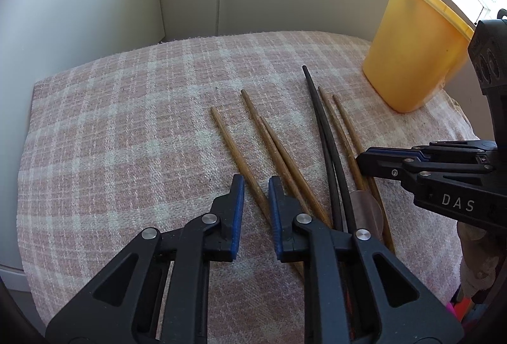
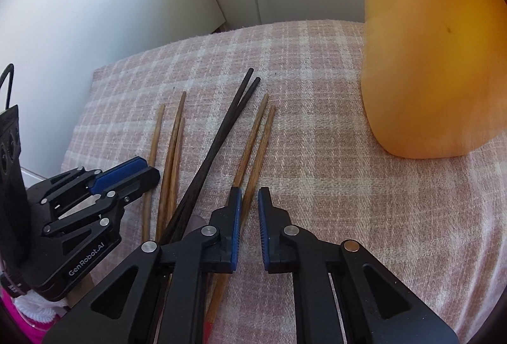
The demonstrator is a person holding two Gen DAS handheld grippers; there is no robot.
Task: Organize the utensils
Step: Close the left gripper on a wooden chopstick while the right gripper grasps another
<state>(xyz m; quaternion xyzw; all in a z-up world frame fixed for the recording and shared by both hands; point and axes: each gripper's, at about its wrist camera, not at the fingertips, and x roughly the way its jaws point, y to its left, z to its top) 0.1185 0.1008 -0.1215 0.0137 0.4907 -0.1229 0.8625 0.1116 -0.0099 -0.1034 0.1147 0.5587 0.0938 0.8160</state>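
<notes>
Chopsticks loose on the checked cloth (image 1: 126, 122); both tongs spread, gripping nothing.
Brown chopsticks (image 1: 285, 160) and black pair (image 1: 320, 122) lie mid-cloth. Left tongs (image 1: 256, 185) and right tongs (image 2: 249, 198) straddle separate brown sticks. Yellow container (image 1: 415, 49) stands at far right corner.

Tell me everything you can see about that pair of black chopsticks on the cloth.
The black chopsticks are two long, slim, dark sticks, matte and faintly grained, perhaps wood. They lie flat on the pink checked cloth, between the brown chopsticks, close together and spreading slightly apart at the far ends. Their near ends are hidden behind the grippers. Neither gripper holds them.
</notes>
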